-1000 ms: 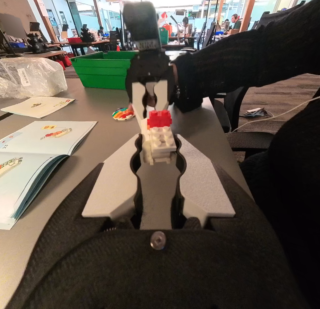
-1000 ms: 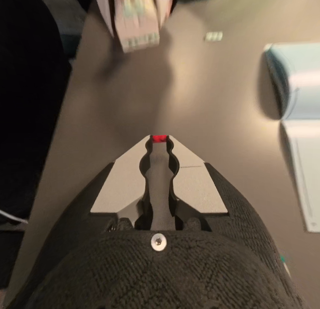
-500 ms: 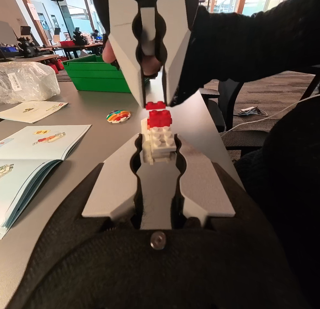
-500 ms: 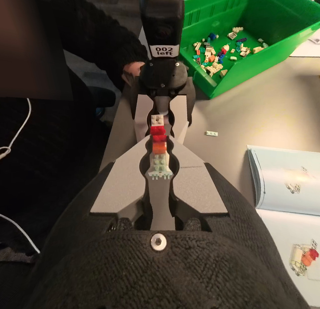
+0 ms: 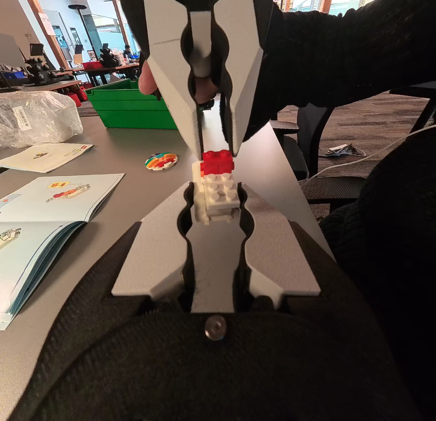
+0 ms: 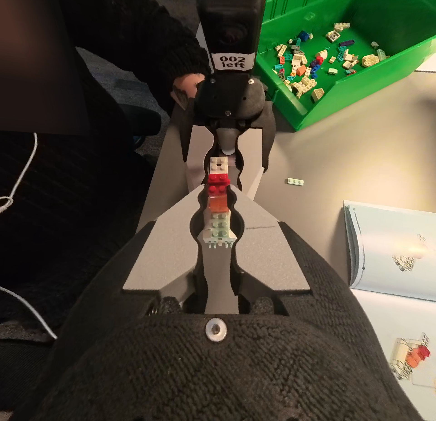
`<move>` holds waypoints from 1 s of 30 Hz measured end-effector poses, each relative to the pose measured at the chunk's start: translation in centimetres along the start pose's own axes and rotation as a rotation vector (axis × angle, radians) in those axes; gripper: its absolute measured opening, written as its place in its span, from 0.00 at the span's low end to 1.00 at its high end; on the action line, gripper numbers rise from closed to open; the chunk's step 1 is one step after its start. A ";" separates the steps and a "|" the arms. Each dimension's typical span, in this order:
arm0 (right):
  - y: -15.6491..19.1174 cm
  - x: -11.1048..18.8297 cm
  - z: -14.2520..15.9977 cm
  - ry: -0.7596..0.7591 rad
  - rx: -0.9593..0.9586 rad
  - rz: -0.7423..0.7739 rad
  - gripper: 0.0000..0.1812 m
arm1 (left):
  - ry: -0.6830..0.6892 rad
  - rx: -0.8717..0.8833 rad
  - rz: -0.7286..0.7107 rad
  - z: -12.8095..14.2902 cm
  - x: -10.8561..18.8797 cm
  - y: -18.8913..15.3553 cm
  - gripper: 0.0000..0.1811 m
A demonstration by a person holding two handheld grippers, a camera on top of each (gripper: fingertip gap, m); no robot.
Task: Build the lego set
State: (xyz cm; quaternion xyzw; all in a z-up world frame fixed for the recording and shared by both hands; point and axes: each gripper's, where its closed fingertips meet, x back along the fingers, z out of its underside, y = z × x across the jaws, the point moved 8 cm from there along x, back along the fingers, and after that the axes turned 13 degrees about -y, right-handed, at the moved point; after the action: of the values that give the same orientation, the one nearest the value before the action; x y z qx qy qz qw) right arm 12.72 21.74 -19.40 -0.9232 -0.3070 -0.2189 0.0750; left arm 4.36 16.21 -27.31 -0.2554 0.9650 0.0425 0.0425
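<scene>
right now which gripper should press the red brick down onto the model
Right. The right gripper is shut on the small red brick, directly over the lego model. The left gripper is busy clamping that model's white base.

Grey table (image 5: 132, 147), open booklet (image 5: 47, 211), green bin (image 5: 132, 112), round rainbow piece (image 5: 161, 161)
</scene>
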 end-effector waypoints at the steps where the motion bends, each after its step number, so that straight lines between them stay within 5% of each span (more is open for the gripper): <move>1: 0.0 0.0 0.0 0.000 0.003 0.001 0.08 | -0.001 0.000 0.000 0.0 0.0 0.0 0.20; 25: -0.2 -0.1 -0.2 -0.026 0.010 0.010 0.12 | -0.003 0.005 0.007 0.0 0.0 -0.1 0.20; 30: 0.1 0.5 -0.4 -0.072 0.112 0.092 0.28 | -0.019 0.041 -0.013 -0.1 0.1 0.3 0.20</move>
State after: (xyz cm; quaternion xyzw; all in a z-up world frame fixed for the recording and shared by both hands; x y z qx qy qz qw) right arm 12.98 21.86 -18.76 -0.9379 -0.2786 -0.1644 0.1251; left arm 4.11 16.38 -27.17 -0.2602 0.9635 0.0250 0.0570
